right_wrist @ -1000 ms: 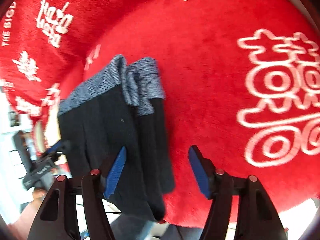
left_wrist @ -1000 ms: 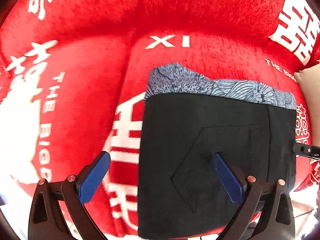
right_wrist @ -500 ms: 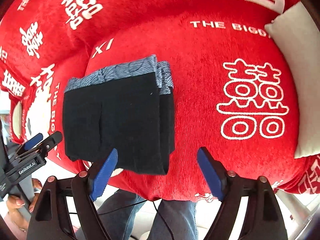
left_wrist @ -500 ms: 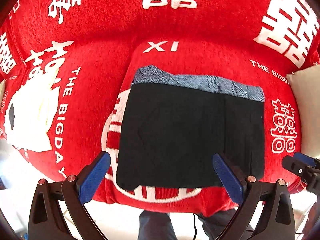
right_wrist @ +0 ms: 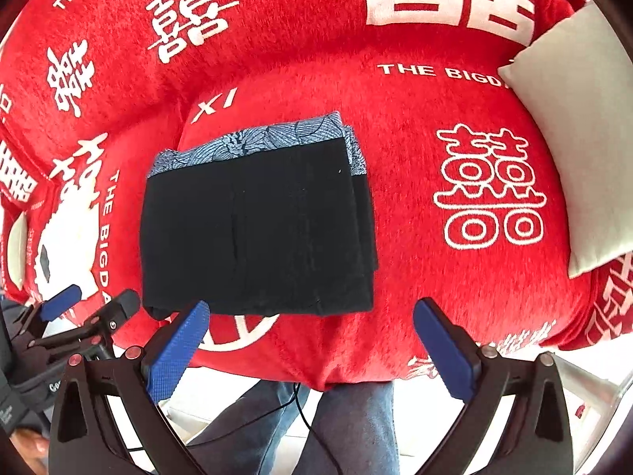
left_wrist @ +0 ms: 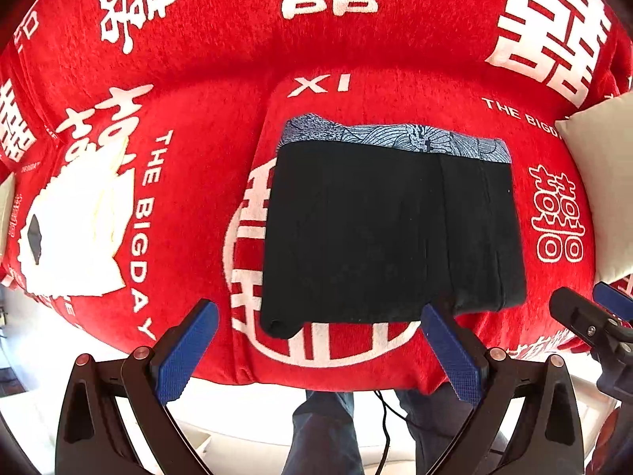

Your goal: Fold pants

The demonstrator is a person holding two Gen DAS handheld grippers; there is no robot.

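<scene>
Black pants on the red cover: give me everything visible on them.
The black pants lie folded into a flat, roughly square stack with layered edges stepping along one side. A blue-grey patterned waistband runs along the far edge. The fabric looks soft and matte. They rest on the red cover over its white print, near the front edge. Neither gripper touches them.

Matt black cloth pants on fuzzy red plush cover.
</scene>
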